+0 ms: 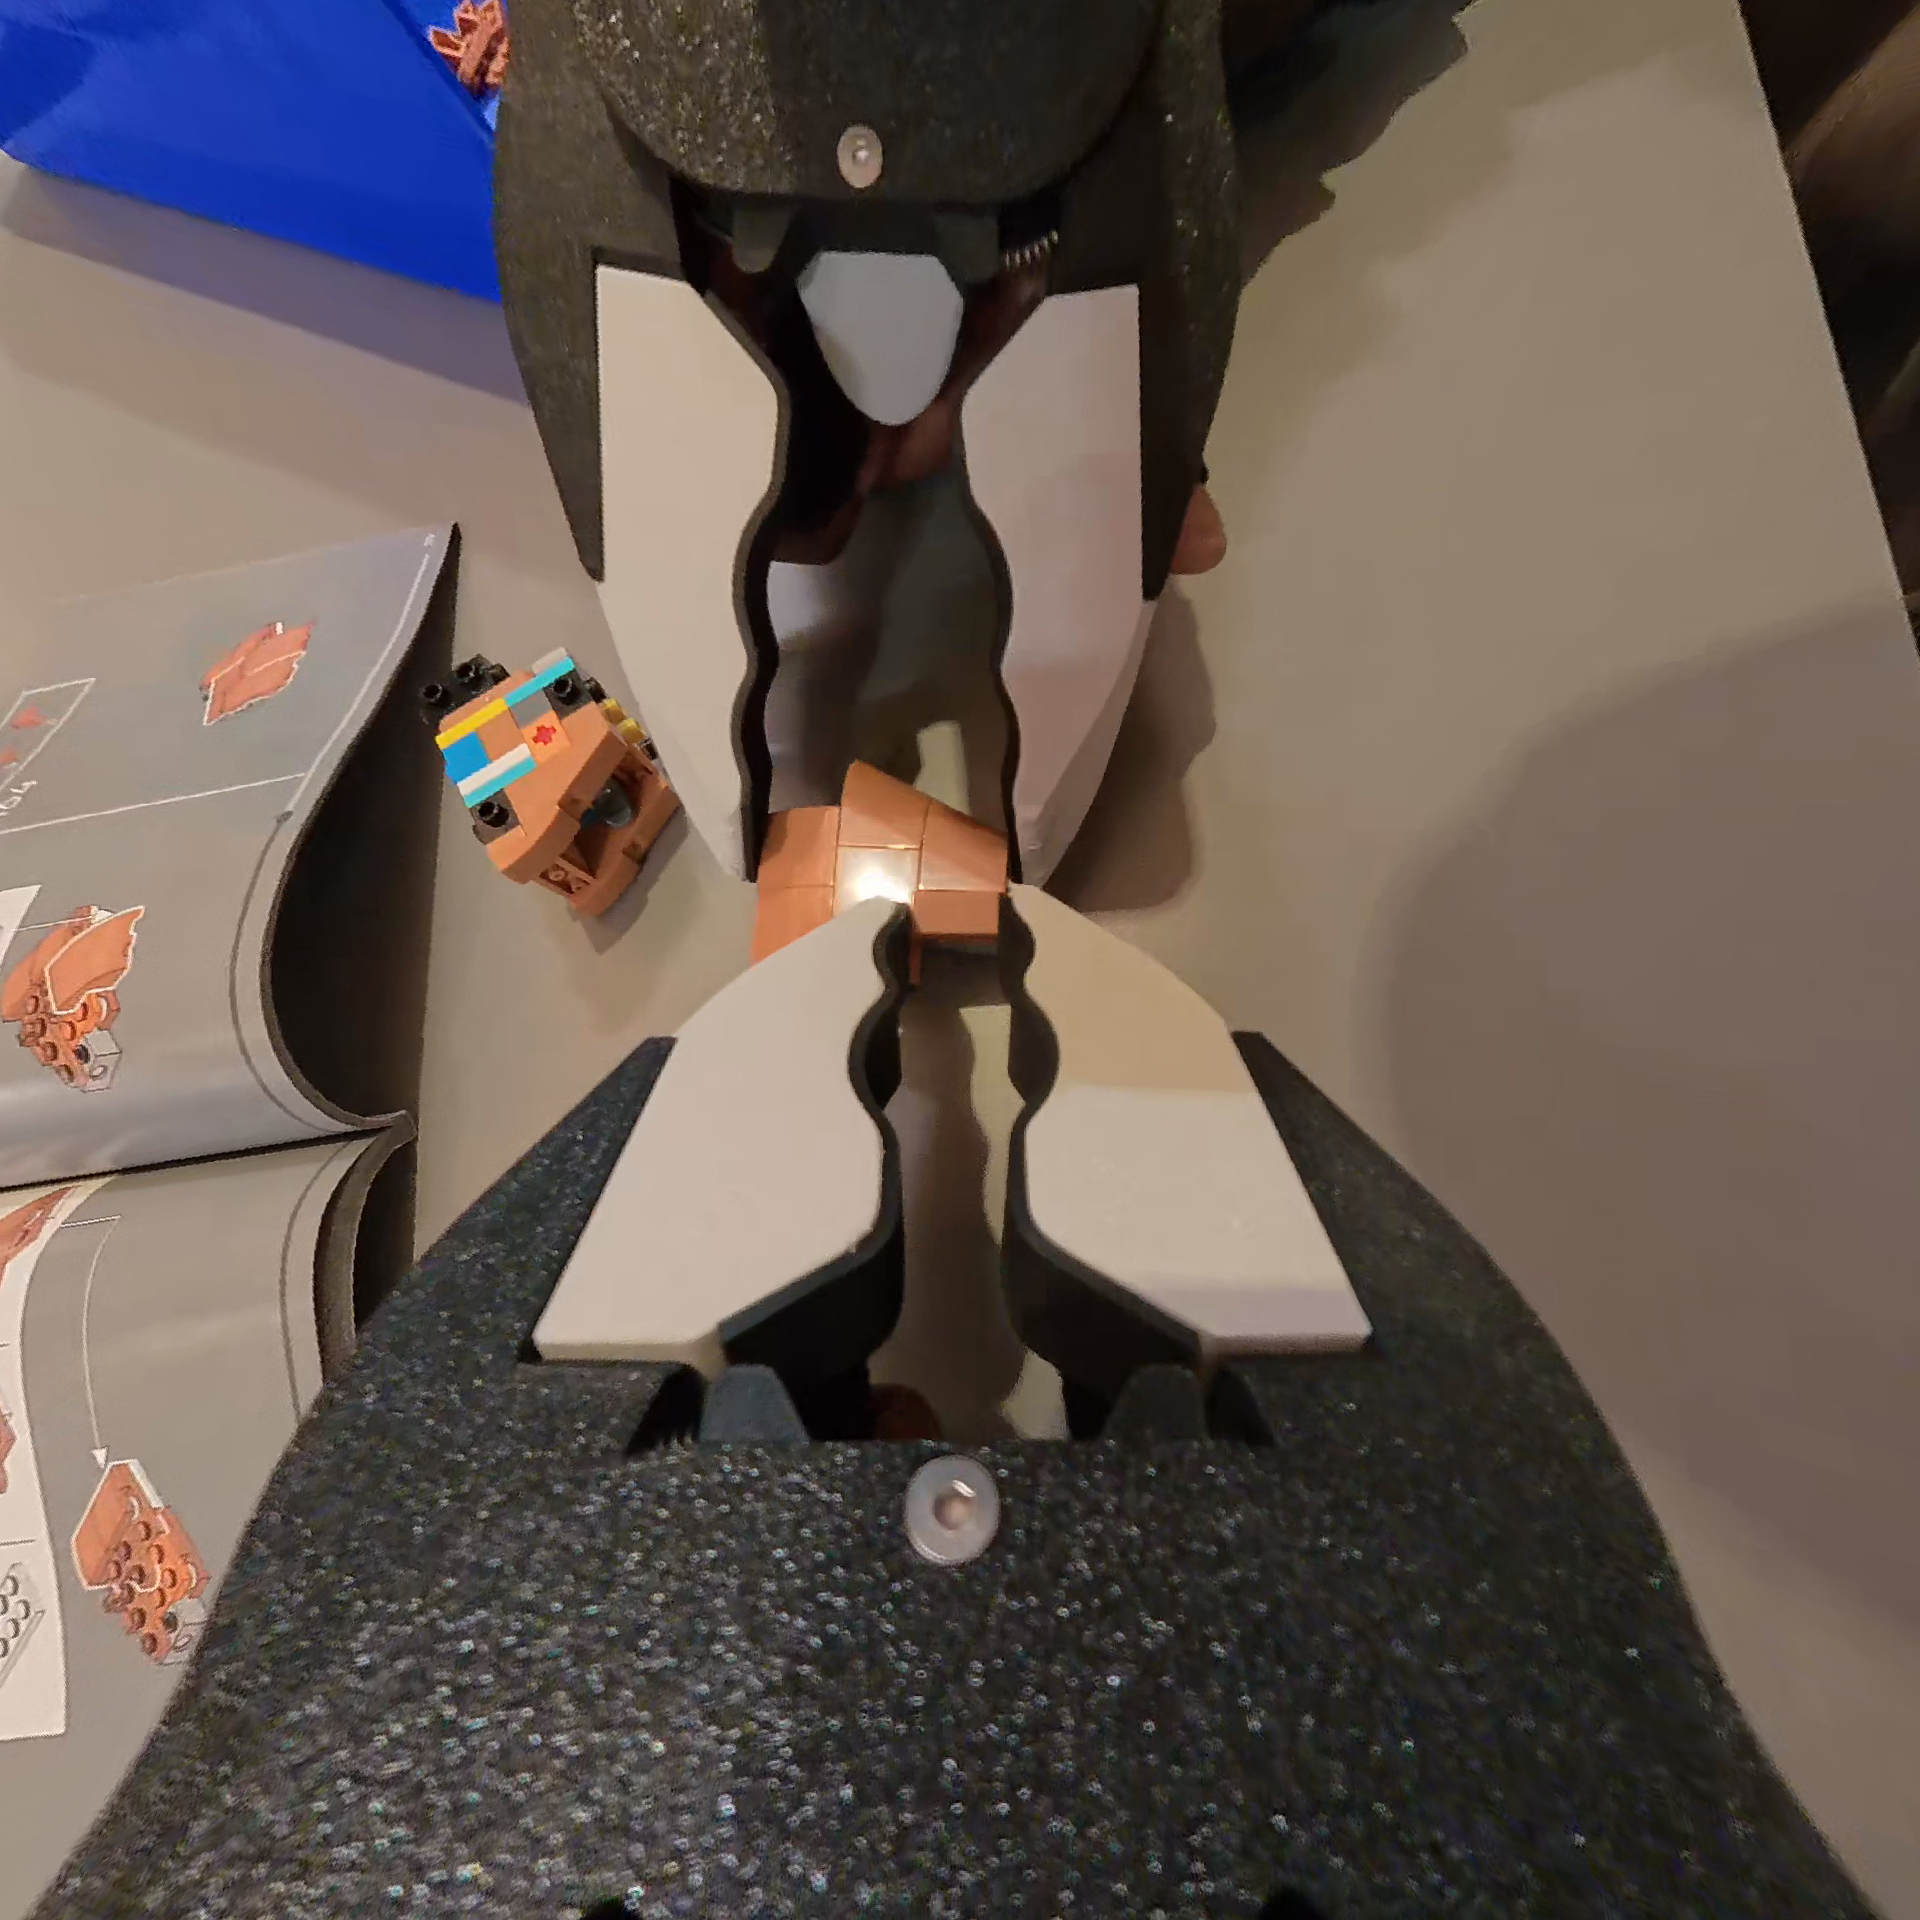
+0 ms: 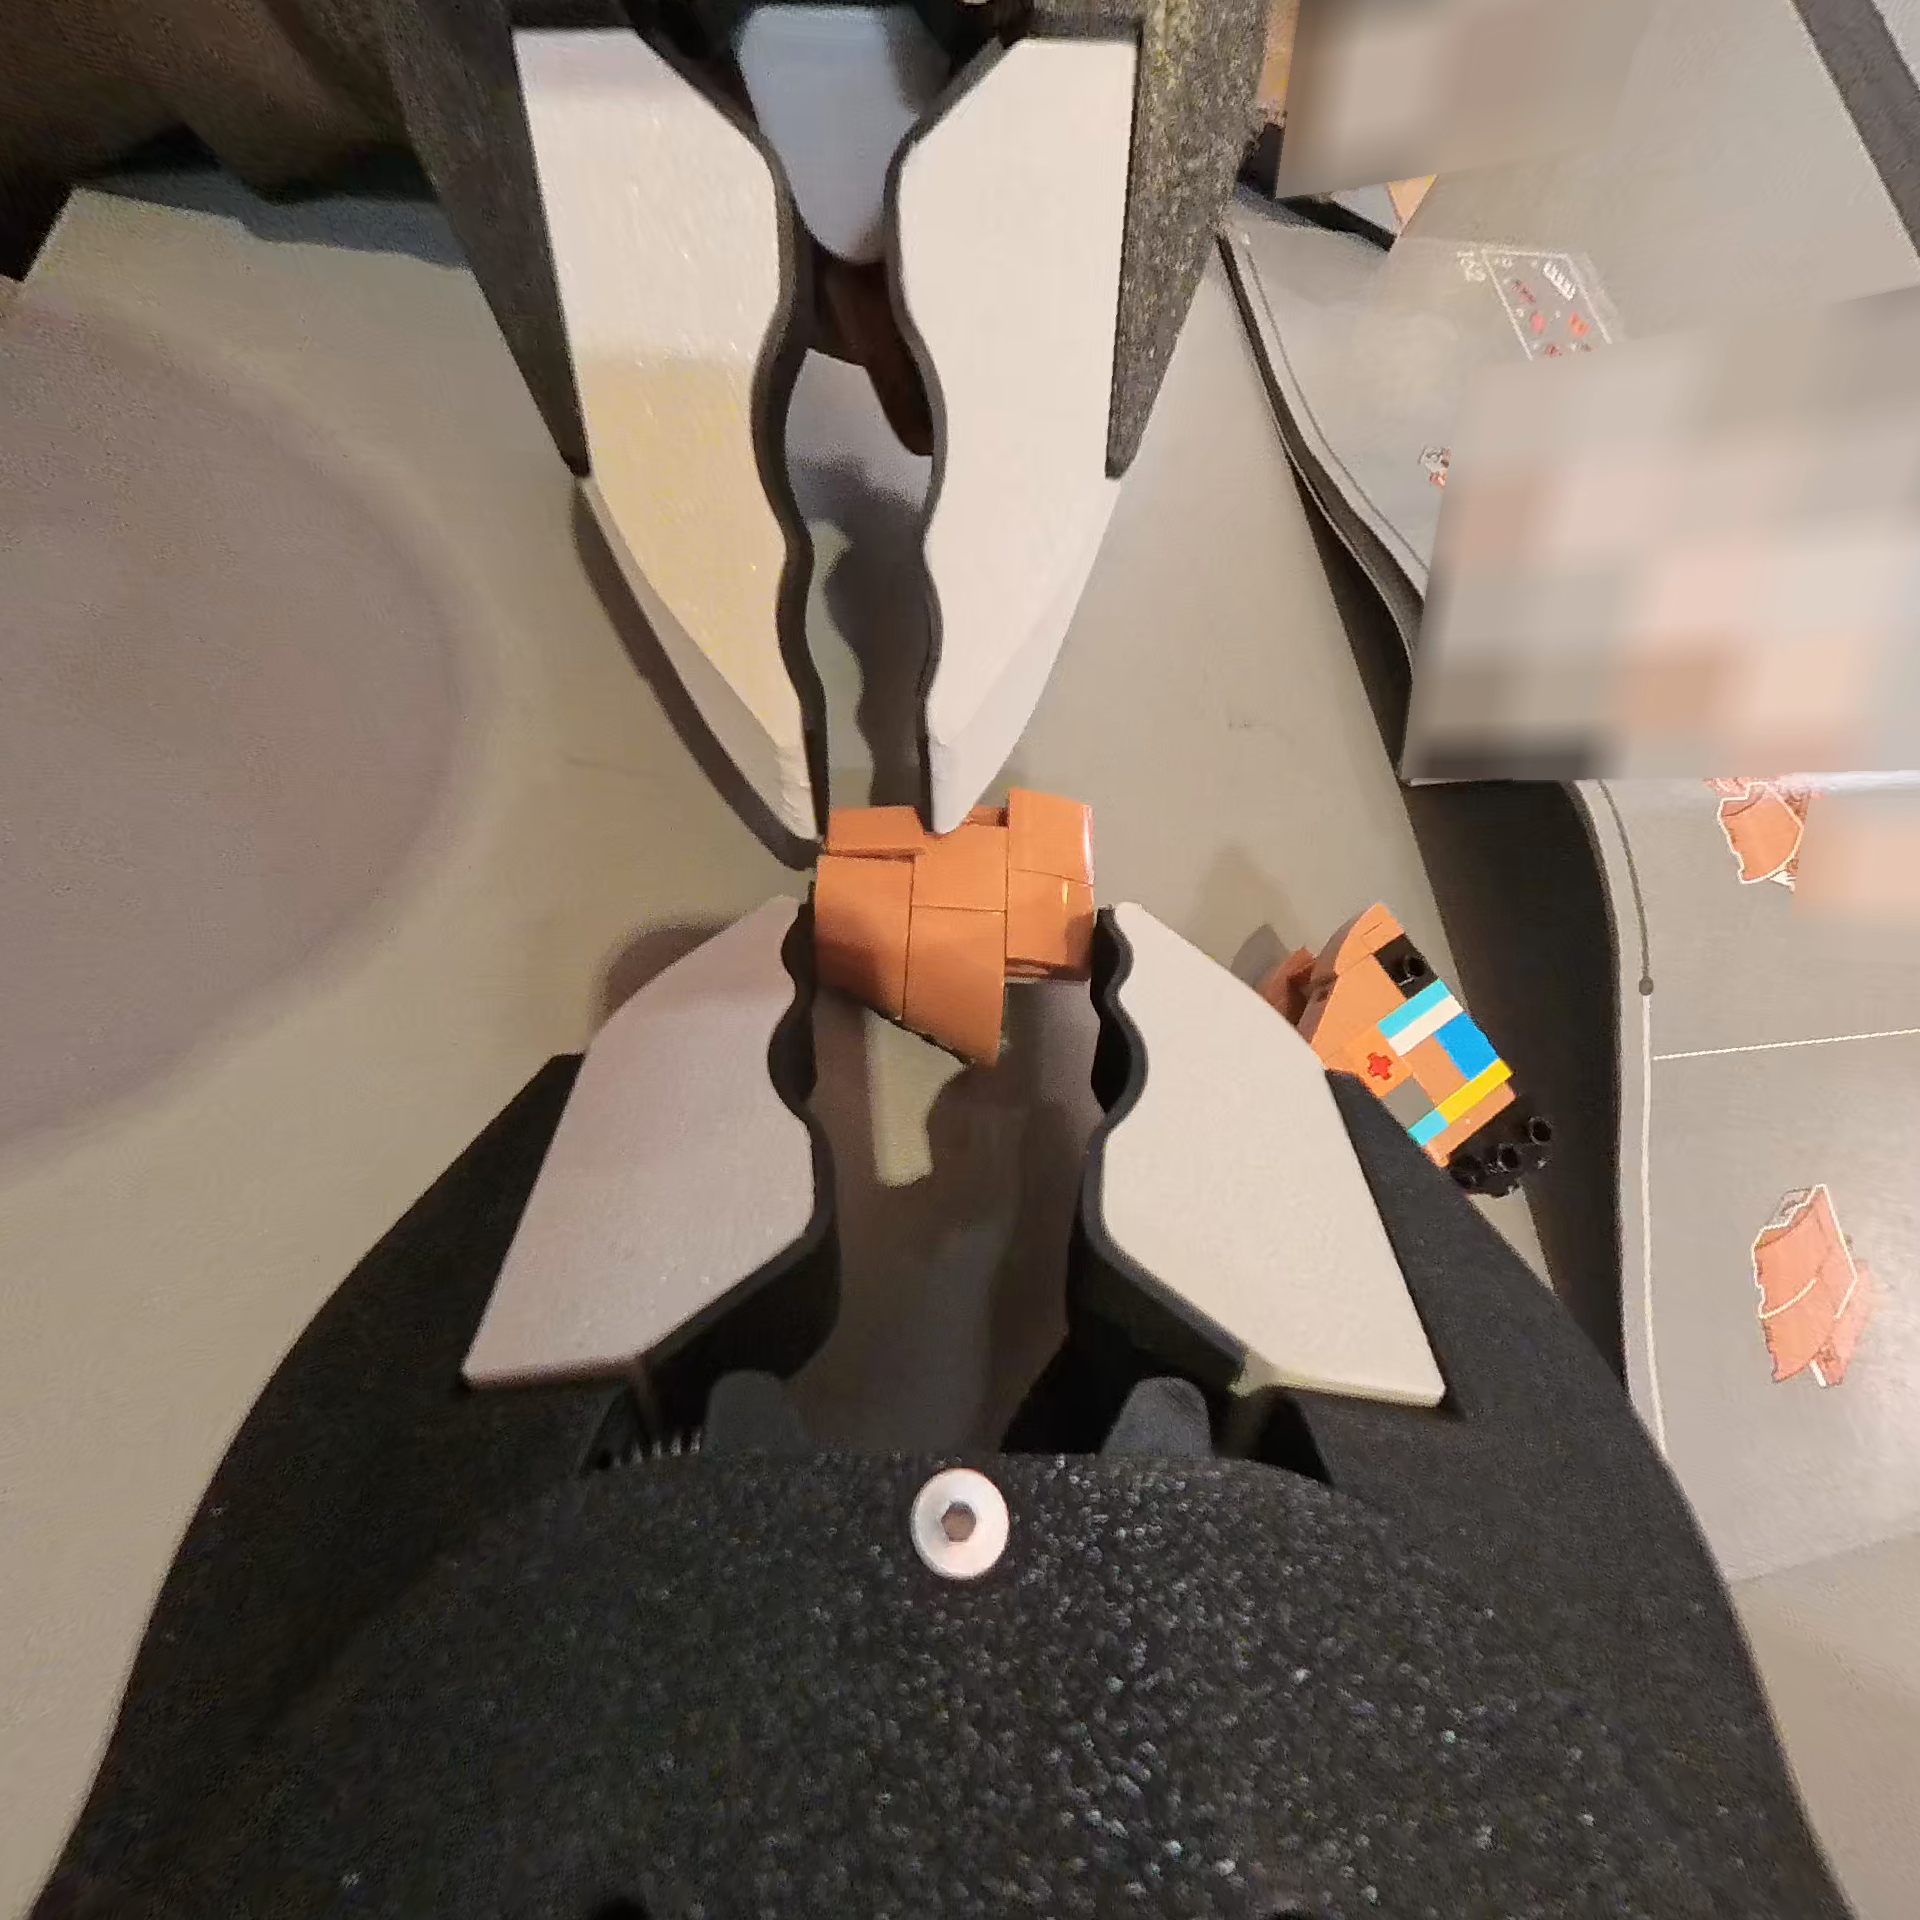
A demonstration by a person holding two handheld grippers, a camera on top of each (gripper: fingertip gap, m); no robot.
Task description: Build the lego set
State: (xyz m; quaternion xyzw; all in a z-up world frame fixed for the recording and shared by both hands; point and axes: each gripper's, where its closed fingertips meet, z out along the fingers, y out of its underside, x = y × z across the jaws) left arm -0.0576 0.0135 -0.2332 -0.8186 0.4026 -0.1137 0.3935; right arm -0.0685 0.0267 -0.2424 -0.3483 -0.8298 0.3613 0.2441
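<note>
nearby, both grippers' fingers (image 1: 951,925) (image 2: 945,935) clenched on brown lego piece (image 2: 935,914), beside striped lego chunk (image 1: 551,779).

grey table (image 1: 1558,727); blue sheet (image 1: 260,135) at far corner

Each speckled black textured gripper body (image 1: 935,1714) carries two pale grey wavy-edged fingers (image 1: 769,1153) and a silver centre screw (image 1: 951,1509).

Warm, dim indoor light; soft broad shadows on matte beige tabletop (image 1: 1558,727). Glare spot on glossy brown brick cluster (image 1: 883,862). Wide-angle edges bend; near foreground soft.
</note>
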